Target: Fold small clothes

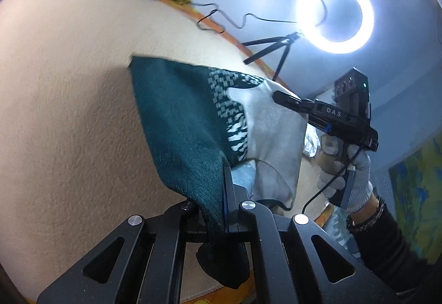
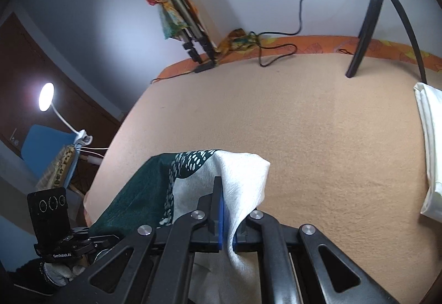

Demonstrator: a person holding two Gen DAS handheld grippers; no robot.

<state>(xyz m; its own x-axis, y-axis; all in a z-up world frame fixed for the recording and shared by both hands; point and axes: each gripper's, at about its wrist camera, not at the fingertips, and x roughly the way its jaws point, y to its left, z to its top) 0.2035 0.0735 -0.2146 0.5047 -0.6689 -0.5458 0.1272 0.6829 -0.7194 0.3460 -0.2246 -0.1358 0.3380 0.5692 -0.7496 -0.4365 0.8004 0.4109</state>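
A small cloth, dark green (image 1: pixel 176 121) at one end and white (image 2: pixel 243 179) at the other with a speckled band between, hangs lifted above the tan bed cover (image 1: pixel 69 110). My left gripper (image 1: pixel 225 179) is shut on the green end's edge. My right gripper (image 2: pixel 222 210) is shut on the white end, its blue pads pinching the fabric. In the left wrist view the right gripper (image 1: pixel 287 99) reaches in from the right, held by a gloved hand (image 1: pixel 350 174). In the right wrist view the left gripper's camera block (image 2: pixel 49 210) sits at the lower left.
A ring light (image 1: pixel 335 15) on a small black tripod (image 2: pixel 370 27) stands at the far side of the bed, its cable (image 1: pixel 226 19) trailing on the cover. A folded tripod (image 2: pixel 179 16) leans on the wall. A folded white cloth (image 2: pixel 431 143) lies at the right edge.
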